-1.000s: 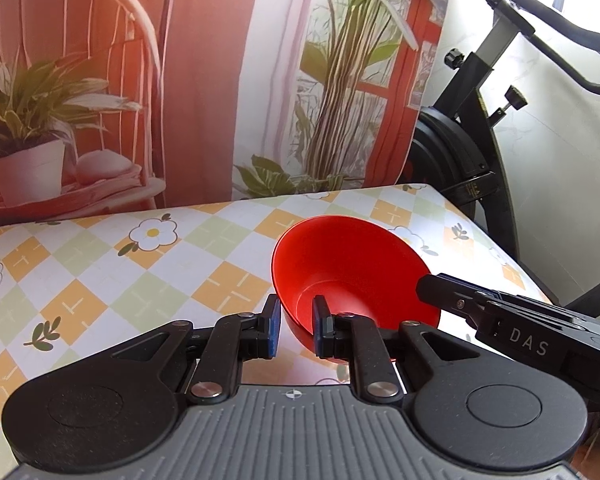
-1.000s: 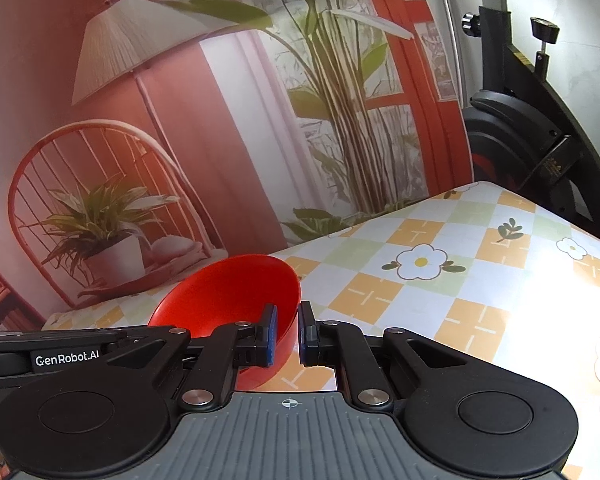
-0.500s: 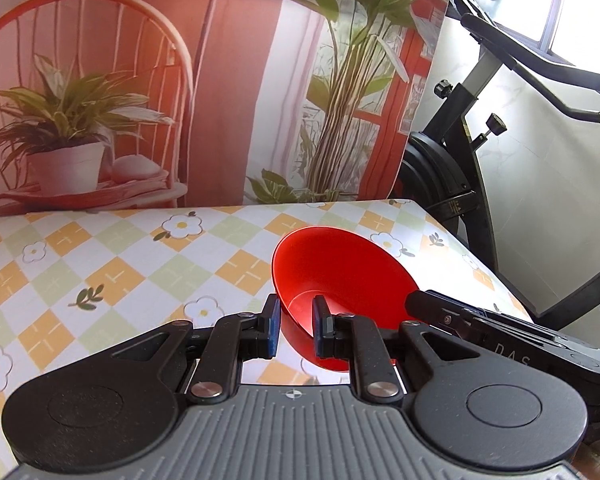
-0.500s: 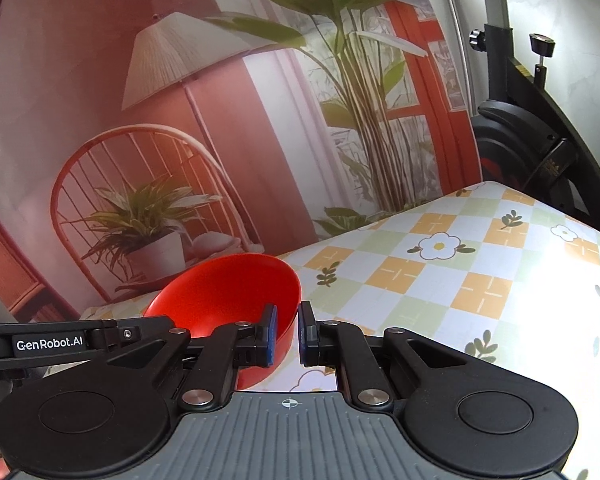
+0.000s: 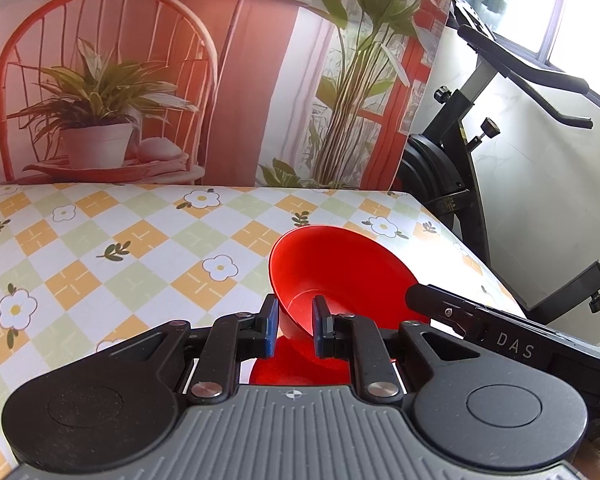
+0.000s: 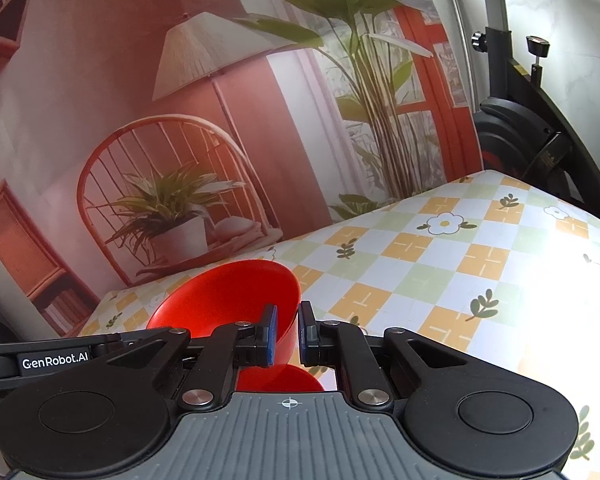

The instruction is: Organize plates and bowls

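A red bowl (image 5: 340, 272) hangs tilted above the checked tablecloth (image 5: 140, 248). My left gripper (image 5: 295, 324) is shut on its near-left rim, one finger inside and one outside. My right gripper (image 6: 288, 332) is shut on the opposite rim of the same red bowl (image 6: 228, 296). The right gripper's black body (image 5: 500, 336) reaches in from the right in the left wrist view. The left gripper's body (image 6: 56, 360) shows at the left in the right wrist view. Beneath the bowl lies a second red dish (image 5: 300, 372), mostly hidden; bowl or plate, I cannot tell.
The table (image 6: 460, 264) carries a cloth with flowers and orange and green squares. A printed backdrop (image 5: 140, 80) of a chair, plants and a lamp stands along its far edge. An exercise bike (image 5: 480, 152) stands past the right edge.
Both grippers have risen with the bowl, and more of the tabletop shows below. A second red dish has come into sight under the bowl. Both grips are unchanged.
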### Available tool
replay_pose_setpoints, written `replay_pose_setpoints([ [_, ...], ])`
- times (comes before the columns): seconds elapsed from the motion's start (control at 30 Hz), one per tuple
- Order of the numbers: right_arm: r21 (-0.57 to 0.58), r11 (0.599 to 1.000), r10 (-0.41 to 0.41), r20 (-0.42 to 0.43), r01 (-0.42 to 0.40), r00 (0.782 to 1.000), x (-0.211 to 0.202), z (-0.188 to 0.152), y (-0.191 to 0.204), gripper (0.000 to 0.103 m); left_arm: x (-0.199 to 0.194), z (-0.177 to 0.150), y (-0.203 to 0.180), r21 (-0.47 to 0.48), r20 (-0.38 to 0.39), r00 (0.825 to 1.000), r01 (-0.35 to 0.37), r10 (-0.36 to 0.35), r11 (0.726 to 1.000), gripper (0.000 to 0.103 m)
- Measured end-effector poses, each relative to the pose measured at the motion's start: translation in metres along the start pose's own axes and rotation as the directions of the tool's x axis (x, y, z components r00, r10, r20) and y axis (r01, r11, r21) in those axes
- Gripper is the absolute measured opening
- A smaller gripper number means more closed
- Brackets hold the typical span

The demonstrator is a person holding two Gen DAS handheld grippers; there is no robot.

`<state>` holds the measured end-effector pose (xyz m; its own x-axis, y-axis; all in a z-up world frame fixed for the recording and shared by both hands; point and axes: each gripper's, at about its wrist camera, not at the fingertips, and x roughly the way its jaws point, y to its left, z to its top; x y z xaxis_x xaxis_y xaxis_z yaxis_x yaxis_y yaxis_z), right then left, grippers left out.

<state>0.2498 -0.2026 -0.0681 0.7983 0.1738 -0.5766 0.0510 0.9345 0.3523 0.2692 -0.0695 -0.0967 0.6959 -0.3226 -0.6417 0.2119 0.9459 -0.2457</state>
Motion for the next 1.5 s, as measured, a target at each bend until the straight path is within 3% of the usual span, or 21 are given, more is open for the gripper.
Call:
replay_pose_setpoints([
  [0.7, -0.011, 1.0, 0.004, -0.035, -0.004, 0.999, -0.012, -0.032, 0.0, 0.01, -0.005, -0.03, 0.003, -0.001, -0.033, 0.999, -0.014, 0.014, 1.0, 0.018],
  [1.23, 0.041, 0.999, -0.009, -0.091, 0.013, 0.996, 0.002, -0.047, -0.014, 0.012, 0.012, -0.046, 0.003, 0.019, -0.112, 0.993, -0.018, 0.02, 1.0, 0.019],
  [1.5, 0.051, 0.999, -0.009, -0.103, 0.014, 0.995, 0.004, -0.049, -0.015, 0.013, 0.016, -0.05, 0.0, 0.034, -0.131, 0.991, -0.021, 0.025, 0.999, 0.027],
])
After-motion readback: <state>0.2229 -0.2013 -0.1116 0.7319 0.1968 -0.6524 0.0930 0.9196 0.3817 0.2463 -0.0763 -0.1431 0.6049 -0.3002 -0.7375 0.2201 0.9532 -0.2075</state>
